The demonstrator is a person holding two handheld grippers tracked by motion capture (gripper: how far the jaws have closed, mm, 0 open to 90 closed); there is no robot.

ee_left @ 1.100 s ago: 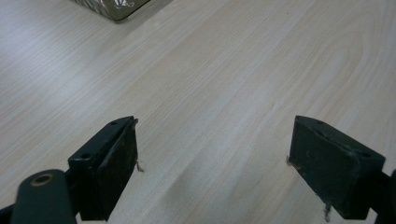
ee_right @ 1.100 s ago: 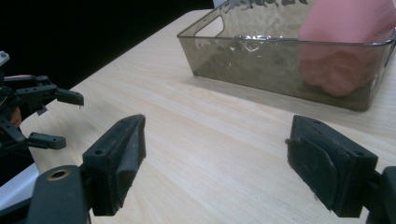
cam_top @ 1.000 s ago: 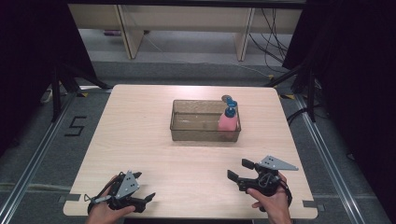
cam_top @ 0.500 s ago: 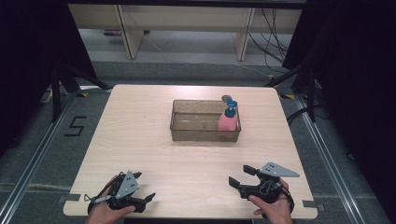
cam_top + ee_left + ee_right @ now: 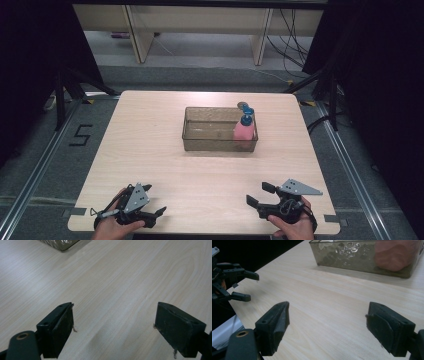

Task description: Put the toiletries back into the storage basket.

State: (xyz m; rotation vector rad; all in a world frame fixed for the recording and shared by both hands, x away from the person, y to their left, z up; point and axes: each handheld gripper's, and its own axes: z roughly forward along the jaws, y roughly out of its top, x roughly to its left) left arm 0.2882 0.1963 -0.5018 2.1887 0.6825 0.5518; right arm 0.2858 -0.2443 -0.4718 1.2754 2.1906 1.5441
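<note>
- Left gripper point(image 5: 159, 214) low at the table's point(image 5: 150, 150) near edge, jaws spread wide over bare wood.
- Right gripper point(image 5: 259, 195) likewise parted, holding nothing (near edge too).
- Pink bottle point(image 5: 244, 131) upright in the clear bin point(image 5: 200, 142), well apart from both.

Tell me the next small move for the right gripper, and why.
Probably ease the right gripper forward toward the clear bin, aiming at the pink bottle standing in its right end. Both grippers rest at the near table edge, jaws spread wide and empty, well short of the bin. The right one sits nearer the bottle than the left gripper.
</note>
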